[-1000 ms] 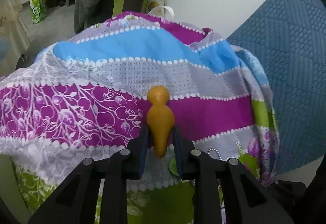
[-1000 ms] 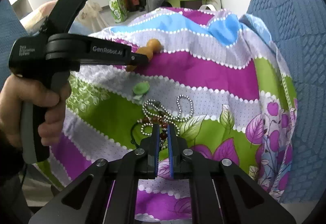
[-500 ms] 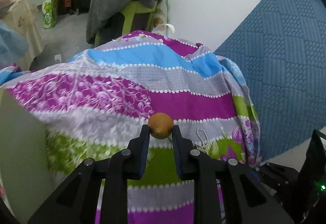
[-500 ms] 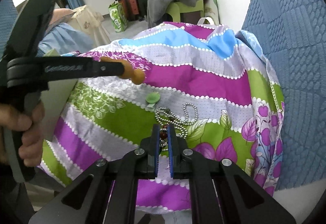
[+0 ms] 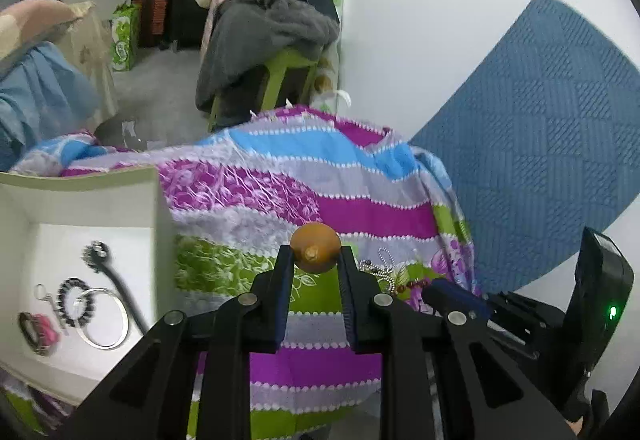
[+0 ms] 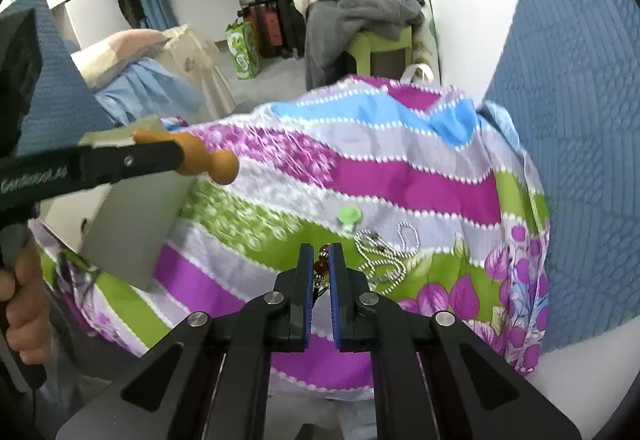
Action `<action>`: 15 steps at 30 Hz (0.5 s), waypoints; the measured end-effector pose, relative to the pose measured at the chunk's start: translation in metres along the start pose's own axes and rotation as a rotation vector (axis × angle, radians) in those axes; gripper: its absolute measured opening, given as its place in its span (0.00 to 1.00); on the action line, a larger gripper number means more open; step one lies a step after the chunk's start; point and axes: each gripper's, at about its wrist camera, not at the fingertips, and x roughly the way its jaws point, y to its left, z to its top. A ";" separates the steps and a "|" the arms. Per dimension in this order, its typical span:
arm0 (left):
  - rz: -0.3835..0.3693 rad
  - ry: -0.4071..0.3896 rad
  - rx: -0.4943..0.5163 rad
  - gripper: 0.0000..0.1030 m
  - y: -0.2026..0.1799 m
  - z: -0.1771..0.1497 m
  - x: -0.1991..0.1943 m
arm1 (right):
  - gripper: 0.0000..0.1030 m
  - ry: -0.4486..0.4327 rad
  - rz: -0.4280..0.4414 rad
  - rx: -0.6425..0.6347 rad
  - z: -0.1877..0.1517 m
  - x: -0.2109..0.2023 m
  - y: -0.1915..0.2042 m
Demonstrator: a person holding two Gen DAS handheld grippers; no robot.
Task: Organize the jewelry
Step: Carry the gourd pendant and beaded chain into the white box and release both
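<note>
Your left gripper [image 5: 315,260] clamps a wooden peg [image 5: 315,252] and your right gripper [image 6: 319,264] pinches a bead bracelet [image 6: 321,267]; next, carry both to the box [image 5: 80,215].

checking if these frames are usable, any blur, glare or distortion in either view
Left wrist view: strong fisheye bending with dark corners; the white box and the jewelry inside are slightly smeared; the orange wooden piece in the left hand-held gripper is sharp. Right wrist view: the patterned cloth is motion-blurred; the right hand-held gripper is crisp; no glare.
</note>
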 end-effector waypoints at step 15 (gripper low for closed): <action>0.032 -0.121 -0.024 0.21 0.043 0.056 -0.126 | 0.05 -0.125 0.072 -0.044 0.104 -0.066 0.082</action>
